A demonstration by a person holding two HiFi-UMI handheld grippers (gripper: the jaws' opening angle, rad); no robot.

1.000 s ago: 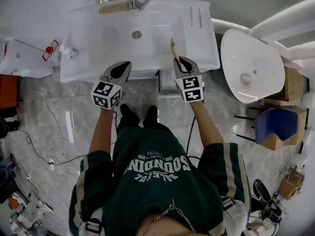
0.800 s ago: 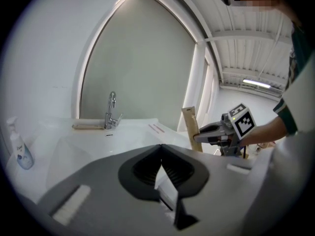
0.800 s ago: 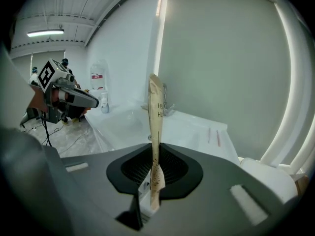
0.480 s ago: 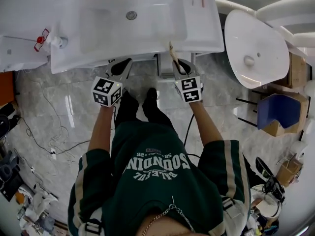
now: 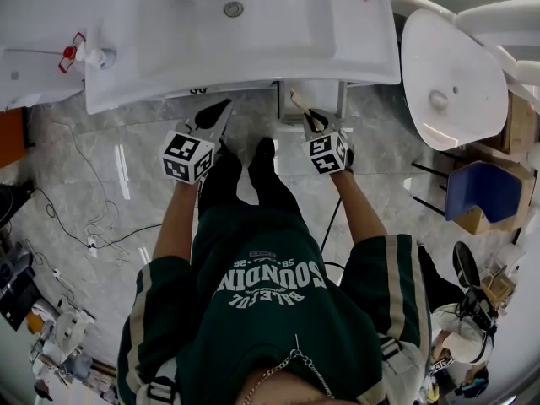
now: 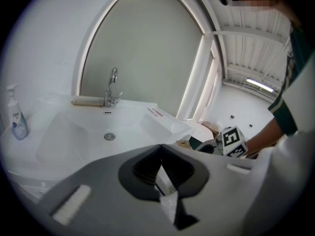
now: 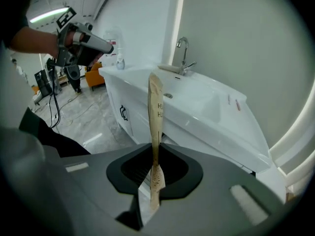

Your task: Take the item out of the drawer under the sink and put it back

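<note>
**Packet pinched upright at the sink's front**

The right gripper [image 5: 312,118] is clamped on a thin tan packet [image 5: 297,99], which stands on edge between its jaws and rises well past the tips. From the head view the packet's top lies right at the front edge of the white sink [image 5: 371,57], over a white box that juts from under it, which looks like the open drawer [image 5: 331,94]. In the right gripper view the cabinet front with a black handle [image 7: 123,113] sits beyond the packet, low on the left.

The left gripper [image 5: 221,108] hangs beside it, well apart, with its jaws pressed together on nothing. It points at the sink's front.

The person's black shoes [image 5: 253,160] stand between the two grippers, close to the cabinet. A soap bottle [image 5: 91,56] rests on the sink's left end and a tap [image 6: 112,85] stands at its back. A white oval basin [image 5: 451,74] crowds the right side, with a blue seat [image 5: 477,194] below it. Cables [image 5: 93,226] trail over the marble floor on the left.
</note>
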